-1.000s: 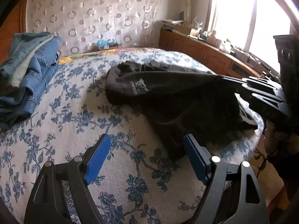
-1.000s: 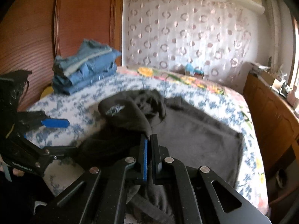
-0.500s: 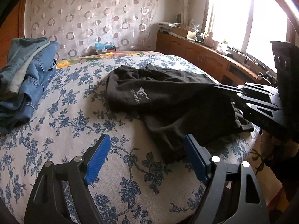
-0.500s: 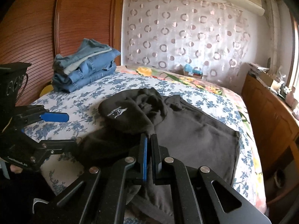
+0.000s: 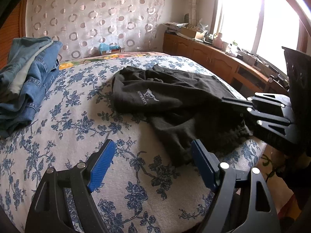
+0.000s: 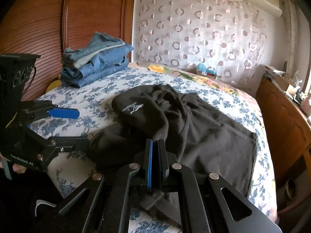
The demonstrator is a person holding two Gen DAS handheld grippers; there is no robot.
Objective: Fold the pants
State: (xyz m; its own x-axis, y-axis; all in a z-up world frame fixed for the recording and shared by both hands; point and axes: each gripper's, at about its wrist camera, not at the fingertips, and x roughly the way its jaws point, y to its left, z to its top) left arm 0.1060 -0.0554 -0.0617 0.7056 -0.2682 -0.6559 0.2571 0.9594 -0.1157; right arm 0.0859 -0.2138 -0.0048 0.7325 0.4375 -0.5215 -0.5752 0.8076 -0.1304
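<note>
Black pants (image 5: 175, 101) with a white logo lie crumpled on the floral bed sheet (image 5: 68, 120); they also show in the right wrist view (image 6: 204, 128). My left gripper (image 5: 151, 165) is open and empty, just above the sheet, with the pants' near edge by its right finger. It also shows at the left of the right wrist view (image 6: 64, 124). My right gripper (image 6: 155, 151) is shut on a fold of the pants near the bed's front edge. It also shows at the right of the left wrist view (image 5: 227, 101).
A stack of folded blue jeans (image 5: 25, 81) sits at the bed's far left, by the wooden headboard (image 6: 58, 29). A wooden cabinet (image 5: 213, 58) with clutter runs along the window side. A patterned curtain (image 6: 194, 35) hangs behind the bed.
The right gripper has pulled the pinched pants toward the bed's front edge, and the cloth has settled lower on the sheet. The left gripper has stayed open and drawn back slightly.
</note>
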